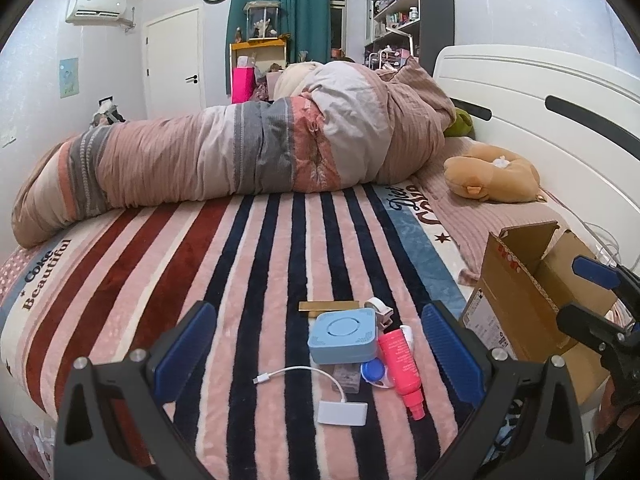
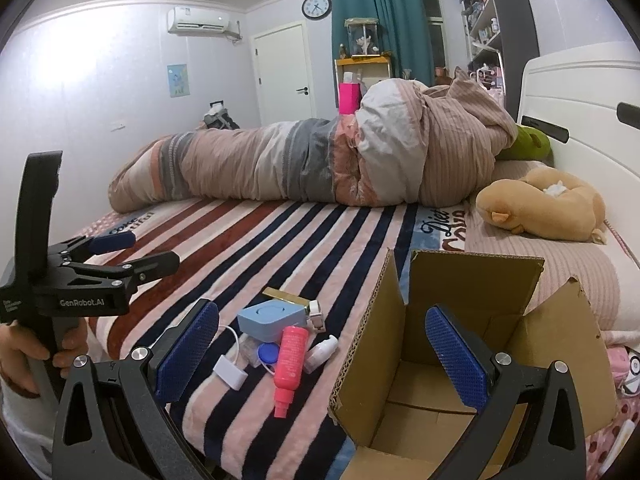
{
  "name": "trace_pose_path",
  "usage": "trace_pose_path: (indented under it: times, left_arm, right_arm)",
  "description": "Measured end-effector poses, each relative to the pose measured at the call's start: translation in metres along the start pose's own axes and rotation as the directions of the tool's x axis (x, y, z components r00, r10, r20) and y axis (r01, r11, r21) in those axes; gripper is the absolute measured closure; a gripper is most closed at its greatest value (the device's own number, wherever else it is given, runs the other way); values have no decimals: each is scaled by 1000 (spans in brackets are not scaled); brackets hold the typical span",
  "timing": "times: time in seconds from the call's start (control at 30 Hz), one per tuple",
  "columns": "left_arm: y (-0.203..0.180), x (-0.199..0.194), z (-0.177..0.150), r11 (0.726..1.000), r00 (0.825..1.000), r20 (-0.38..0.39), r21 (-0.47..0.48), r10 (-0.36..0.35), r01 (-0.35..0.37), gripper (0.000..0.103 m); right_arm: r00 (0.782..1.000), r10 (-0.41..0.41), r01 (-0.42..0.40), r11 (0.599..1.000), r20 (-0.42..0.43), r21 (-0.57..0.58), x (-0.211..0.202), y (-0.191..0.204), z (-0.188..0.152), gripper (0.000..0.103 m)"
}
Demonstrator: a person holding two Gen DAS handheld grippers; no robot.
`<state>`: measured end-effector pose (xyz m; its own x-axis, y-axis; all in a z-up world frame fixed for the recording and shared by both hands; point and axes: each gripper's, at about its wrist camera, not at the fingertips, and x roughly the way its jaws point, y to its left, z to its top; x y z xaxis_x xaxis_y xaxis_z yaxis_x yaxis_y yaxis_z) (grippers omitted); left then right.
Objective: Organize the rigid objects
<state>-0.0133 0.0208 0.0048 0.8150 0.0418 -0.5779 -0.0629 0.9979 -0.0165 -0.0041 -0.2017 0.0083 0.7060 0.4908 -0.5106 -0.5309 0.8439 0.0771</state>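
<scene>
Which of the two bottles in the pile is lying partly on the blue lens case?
The pink bottle: its side overlaps the round blue lens case. The small white bottle lies on its far side, toward the cardboard box.

1. The left gripper (image 1: 320, 344) is hovering with its jaws spread wide apart; its blue pads (image 1: 186, 340) are gripping nothing.
2. The right gripper (image 2: 322, 354) is likewise holding its jaws wide apart, with nothing between them.
3. A hand (image 2: 28, 350) is wrapping around the left gripper's black handle, fingers curled at its lower part.
</scene>
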Motion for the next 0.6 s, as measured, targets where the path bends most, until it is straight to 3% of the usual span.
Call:
trace_pose_path:
  times: [0.6]
  left_arm:
    - [-5, -5, -1, 999, 999, 6, 0, -48, 48, 0]
  right_arm:
    - [998, 40, -39, 999, 58, -12, -15, 2, -1, 0]
